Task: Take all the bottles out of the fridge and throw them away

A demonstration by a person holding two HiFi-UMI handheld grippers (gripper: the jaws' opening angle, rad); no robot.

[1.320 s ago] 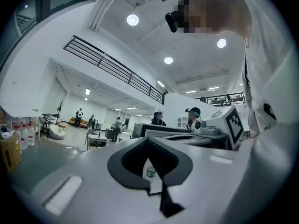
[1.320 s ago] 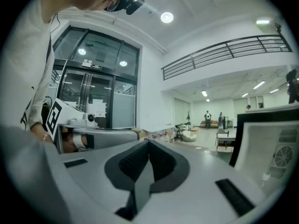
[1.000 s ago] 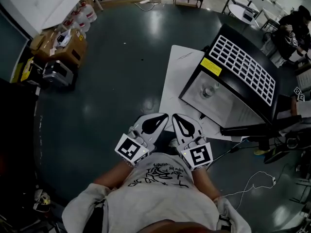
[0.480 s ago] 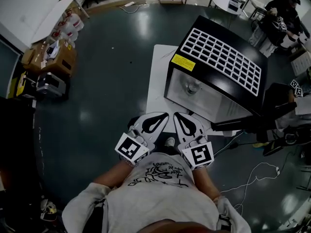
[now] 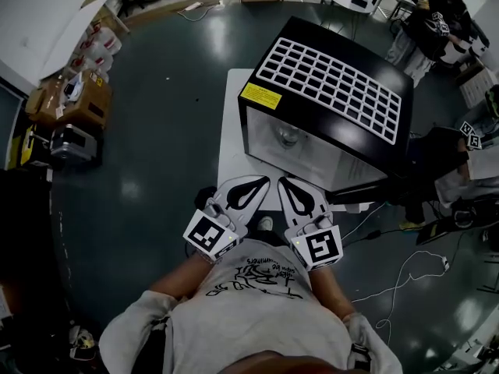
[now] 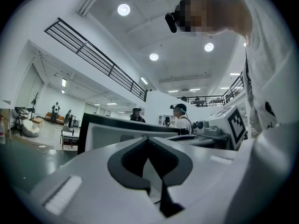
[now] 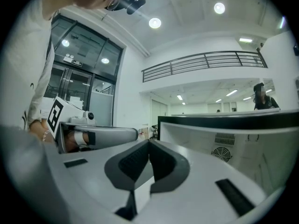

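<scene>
The left tongs [image 5: 261, 182] and right tongs [image 5: 285, 184] were closed tight and empty, side by side. Just ahead stood the fridge [image 5: 327, 84], a bottle [image 5: 288, 136] dim behind its glass front. Opening one pair squarely before the door would likely serve best.

Through the front of the fridge [image 5: 335, 92] a pale rounded shape [image 5: 288, 136] shows only dimly, too hazy to tell whether it is a bottle. The left gripper [image 6: 148, 140] and the right gripper [image 7: 149, 141] each hide the fridge's lower part in their own views. Beyond the fridge, a person [image 5: 431, 23] is cut off by the top edge.
</scene>
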